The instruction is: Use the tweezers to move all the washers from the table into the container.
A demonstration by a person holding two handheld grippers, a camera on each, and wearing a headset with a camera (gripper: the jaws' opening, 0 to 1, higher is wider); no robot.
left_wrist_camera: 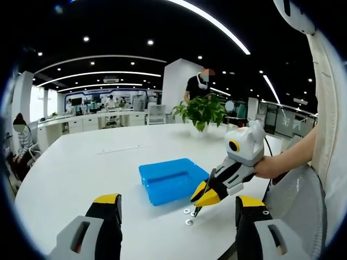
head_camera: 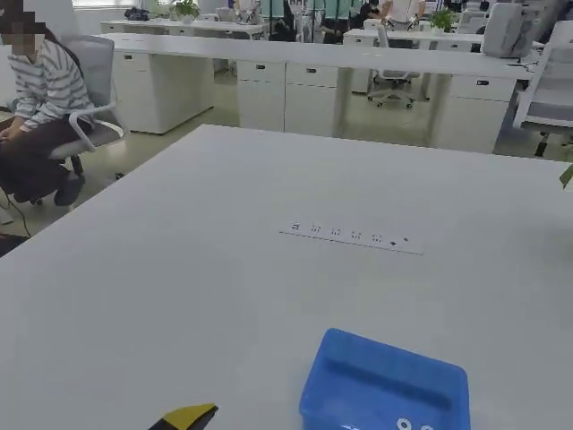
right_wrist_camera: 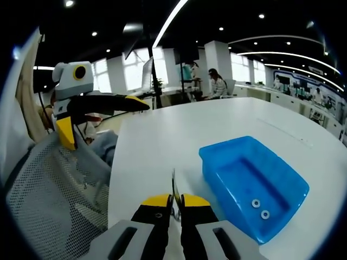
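Note:
The blue container (right_wrist_camera: 252, 184) lies on the white table with two washers (right_wrist_camera: 255, 203) inside; it also appears as the blue container (left_wrist_camera: 171, 179) and the blue container (head_camera: 385, 385). My right gripper (right_wrist_camera: 176, 200) is shut on thin metal tweezers (right_wrist_camera: 174, 187). From the left gripper view, the right gripper (left_wrist_camera: 209, 194) points its tweezers down at loose washers (left_wrist_camera: 188, 221) on the table just in front of the container. My left gripper (left_wrist_camera: 178, 205) is open and holds nothing, well back from the container. A gripper's yellow tip (head_camera: 188, 417) pokes in at the head view's bottom edge.
A row of sockets (head_camera: 354, 237) is set into the white table (head_camera: 224, 269) beyond the container. A potted plant (left_wrist_camera: 200, 111) stands at the table's far side. A person sits on a chair (head_camera: 89, 98) off the table's left corner. A mesh chair back (right_wrist_camera: 49, 200) is close by.

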